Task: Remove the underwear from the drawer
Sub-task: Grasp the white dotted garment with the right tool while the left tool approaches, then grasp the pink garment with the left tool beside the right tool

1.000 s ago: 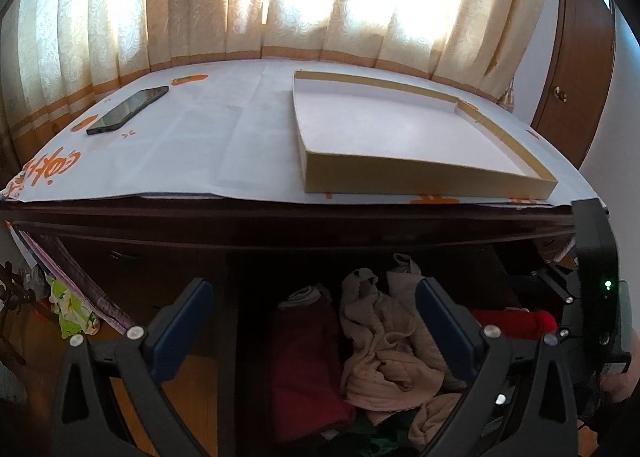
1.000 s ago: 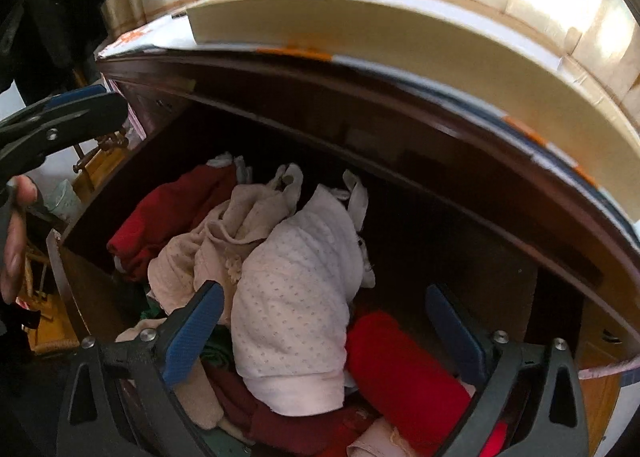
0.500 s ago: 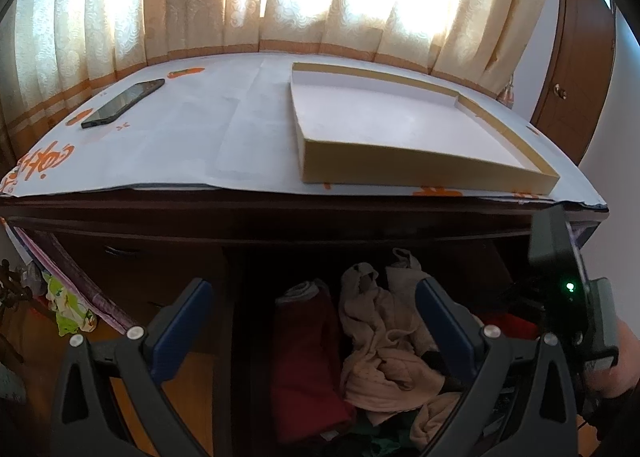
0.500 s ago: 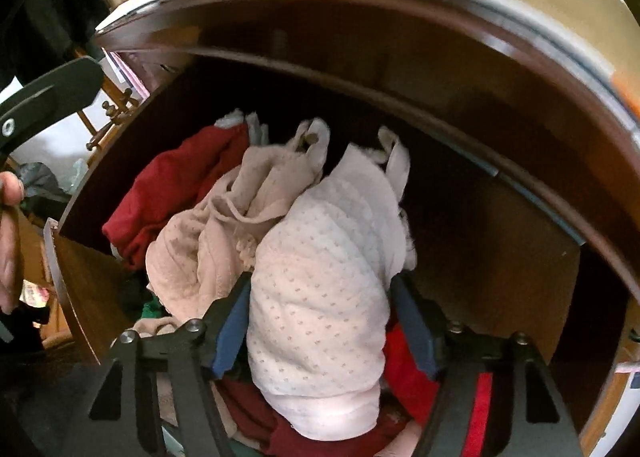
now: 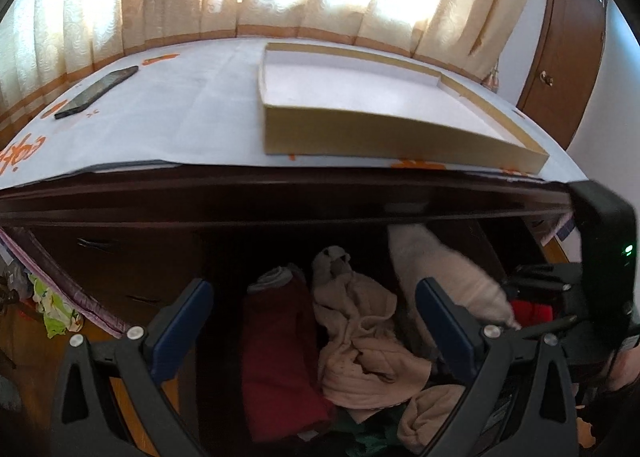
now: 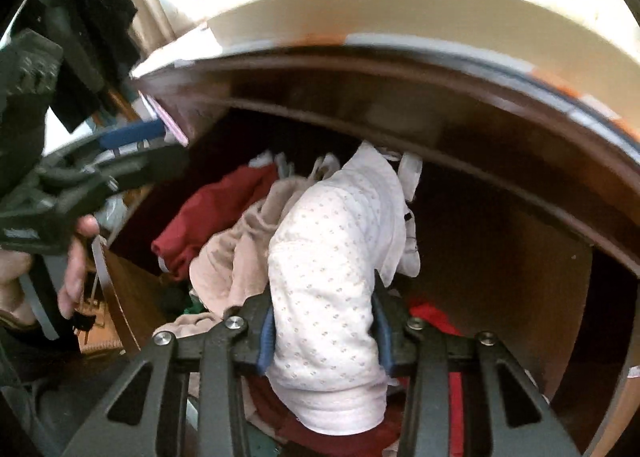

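A: What changed since a second ago?

B: Your right gripper [image 6: 325, 331] stood wide over the drawer [image 6: 132, 297]; now its jaws are closing, pads pressing both sides of the white dotted underwear [image 6: 332, 257], which has risen off the pile.

A: The left?

B: Your left gripper [image 5: 312, 327] hangs spread, holding nothing.

A: Any writing?

B: Orange print on the table cover [image 5: 172, 109], unreadable.

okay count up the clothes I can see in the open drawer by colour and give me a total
White, dotted: 1, the garment between the closing jaws of the right gripper.
Beige: 1 crumpled bundle; it may be more than one piece.
Red: 2, a folded one on the left and another under the white one.
Green: 1 scrap low in the pile.
Total: 5 at least.
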{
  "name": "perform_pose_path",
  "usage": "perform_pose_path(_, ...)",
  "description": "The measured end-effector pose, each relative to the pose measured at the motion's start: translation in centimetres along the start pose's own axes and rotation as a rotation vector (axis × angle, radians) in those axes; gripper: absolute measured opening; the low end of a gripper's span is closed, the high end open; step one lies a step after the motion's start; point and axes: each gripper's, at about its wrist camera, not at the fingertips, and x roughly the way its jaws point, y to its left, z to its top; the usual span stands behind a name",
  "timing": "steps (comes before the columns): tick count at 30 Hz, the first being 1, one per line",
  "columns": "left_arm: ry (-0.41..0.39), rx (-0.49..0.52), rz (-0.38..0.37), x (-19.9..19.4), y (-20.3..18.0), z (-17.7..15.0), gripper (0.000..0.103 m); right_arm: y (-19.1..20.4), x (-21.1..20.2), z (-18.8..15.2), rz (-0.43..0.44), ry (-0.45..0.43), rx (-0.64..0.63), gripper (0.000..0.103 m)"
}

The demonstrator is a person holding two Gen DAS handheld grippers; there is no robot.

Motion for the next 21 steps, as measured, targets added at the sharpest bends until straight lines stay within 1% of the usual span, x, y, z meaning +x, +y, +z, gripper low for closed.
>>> perform_pose_path(2,0.017,0.019,-0.002,0.4,-0.6,-0.2,0.103,-0.4,-0.8,-0.5,-0.037,-0.02,-0.007,0.042)
perform_pose_path(6,0.045,0.076,0.007,1.0,-2.1,-0.6,0.102,-1.3,-2.4,-1.8,-0.07,-0.024,-0.003,0.042)
perform_pose_path(9,0.076,0.122,0.013,1.8,-3.3,-0.9,0.101,-2.4,-3.3,-2.1,-0.094,-0.033,-0.003,0.042)
perform_pose_path(11,0.111,0.148,0.006,2.6,-3.9,-1.0,0.098,-2.8,-3.4,-2.3,-0.097,-0.031,0.0,0.042)
perform_pose_path(13,0.148,0.17,-0.008,3.3,-4.4,-1.1,0.098,-2.9,-3.4,-2.6,-0.12,-0.017,-0.023,0.042)
perform_pose_path(17,0.25,0.175,-0.049,5.3,-4.6,-1.1,0.092,-2.7,-2.5,-2.6,-0.107,-0.003,-0.024,0.042)
perform_pose_path(18,0.27,0.173,-0.06,5.7,-4.5,-1.1,0.09,-2.7,-2.3,-2.4,-0.098,0.002,-0.016,0.042)
perform_pose_path(19,0.288,0.172,-0.071,6.0,-4.5,-1.1,0.086,-2.8,-2.2,-2.5,-0.092,0.004,-0.009,0.042)
perform_pose_path(21,0.31,0.151,-0.093,6.4,-4.3,-1.1,0.086,-2.9,-2.1,-2.5,-0.088,0.007,-0.002,0.042)
